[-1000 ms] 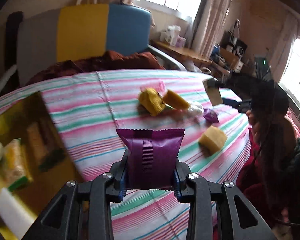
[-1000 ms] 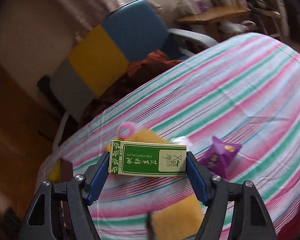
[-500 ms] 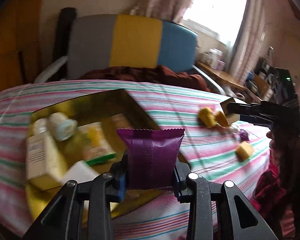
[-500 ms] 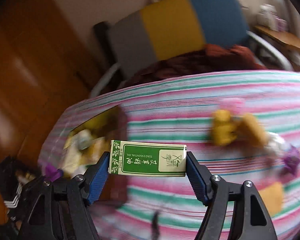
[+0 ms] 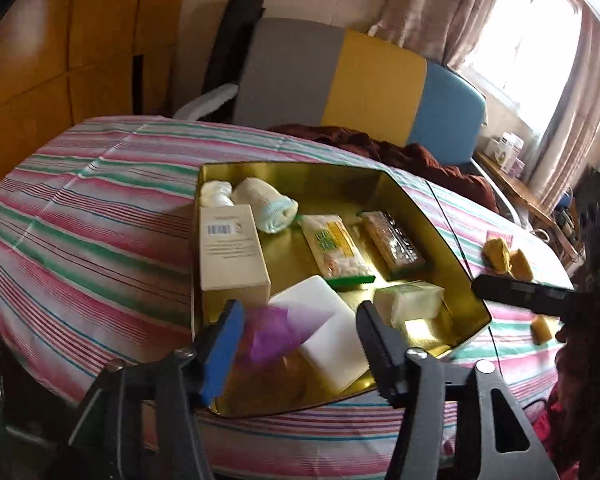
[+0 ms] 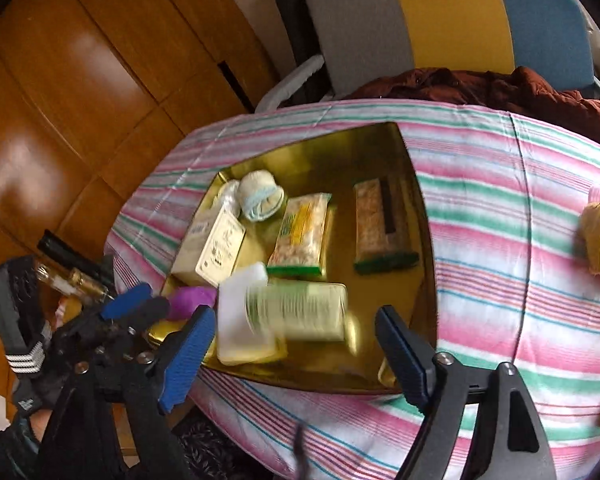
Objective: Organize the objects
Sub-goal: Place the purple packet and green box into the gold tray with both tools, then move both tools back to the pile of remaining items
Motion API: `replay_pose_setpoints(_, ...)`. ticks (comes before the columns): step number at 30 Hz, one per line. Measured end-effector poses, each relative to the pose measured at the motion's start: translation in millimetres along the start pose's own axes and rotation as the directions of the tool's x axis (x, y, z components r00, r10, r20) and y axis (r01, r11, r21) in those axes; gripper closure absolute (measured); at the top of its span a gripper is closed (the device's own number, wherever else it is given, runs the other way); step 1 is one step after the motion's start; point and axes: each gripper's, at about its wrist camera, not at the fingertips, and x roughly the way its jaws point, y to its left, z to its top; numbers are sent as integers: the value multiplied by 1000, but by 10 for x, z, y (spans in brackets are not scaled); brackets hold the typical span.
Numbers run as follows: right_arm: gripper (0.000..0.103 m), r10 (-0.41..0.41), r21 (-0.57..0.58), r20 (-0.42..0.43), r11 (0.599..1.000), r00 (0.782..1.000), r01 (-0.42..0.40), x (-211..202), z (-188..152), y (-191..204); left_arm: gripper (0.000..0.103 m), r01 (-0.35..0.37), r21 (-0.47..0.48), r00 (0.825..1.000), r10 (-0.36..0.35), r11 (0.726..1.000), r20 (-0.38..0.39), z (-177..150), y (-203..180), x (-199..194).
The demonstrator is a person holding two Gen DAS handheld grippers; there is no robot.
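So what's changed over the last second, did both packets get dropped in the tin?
Both grippers swung from the loose snacks across the table to above the gold tin. The left gripper let go of the purple packet, now falling blurred between opening jaws. The right gripper released the green box, also blurred mid-drop, jaws opening. The tin's other contents and the striped tablecloth stayed put.
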Motion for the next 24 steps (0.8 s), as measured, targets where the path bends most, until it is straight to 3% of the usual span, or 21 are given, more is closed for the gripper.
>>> replay_pose_setpoints(9,20,-45,-17,-28,999,999,44,76,-132,76,31,-17,47,999,15,999,44,38,-127,-81)
replay_pose_setpoints(18,20,-163,-66,45,984,986,166,-8,-150,197,26,-83,61,995,80,995,54,55,-165,-90)
replay_pose_setpoints(24,20,-185,-58,53,980,981,188,-41,-166,152,26,-97,83,994,91,992,64,53,-223,-103)
